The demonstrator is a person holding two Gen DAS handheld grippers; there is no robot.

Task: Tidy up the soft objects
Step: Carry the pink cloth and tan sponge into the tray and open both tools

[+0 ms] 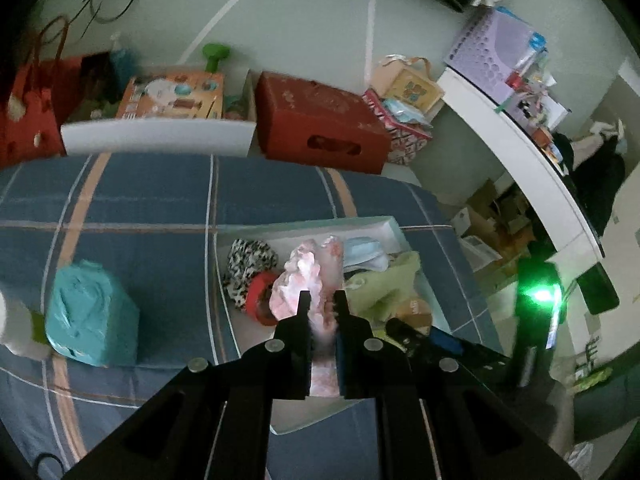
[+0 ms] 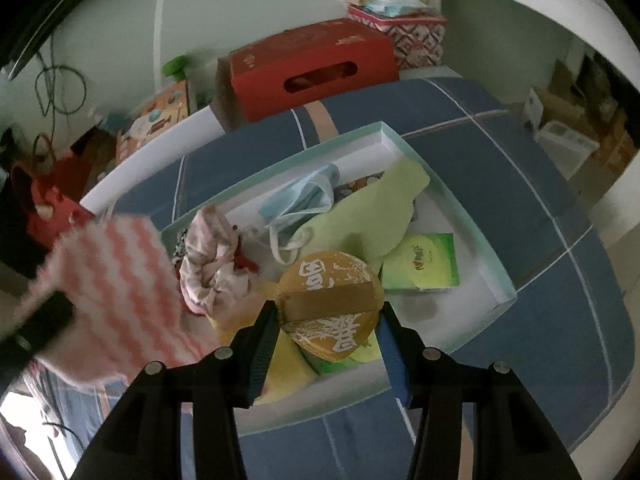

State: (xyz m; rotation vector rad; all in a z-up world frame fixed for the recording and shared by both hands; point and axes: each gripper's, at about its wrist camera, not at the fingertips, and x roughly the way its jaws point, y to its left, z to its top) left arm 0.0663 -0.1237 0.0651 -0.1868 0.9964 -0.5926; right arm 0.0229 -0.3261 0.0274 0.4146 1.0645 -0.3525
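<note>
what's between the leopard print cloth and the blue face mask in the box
In the left wrist view, a crumpled pink cloth lies between the leopard print cloth and blue face mask.

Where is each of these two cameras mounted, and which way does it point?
Left wrist: sits on the left gripper, looking down its fingers at the white box on the bed; its jaws pinch a pink striped cloth.
Right wrist: sits on the right gripper, looking down into the white box; its jaws clamp a round gold packet.
Shared: box, red carton, pink cloth.

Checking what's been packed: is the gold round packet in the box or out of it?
Out. The gold packet sits between the right gripper's fingers above the box.
</note>
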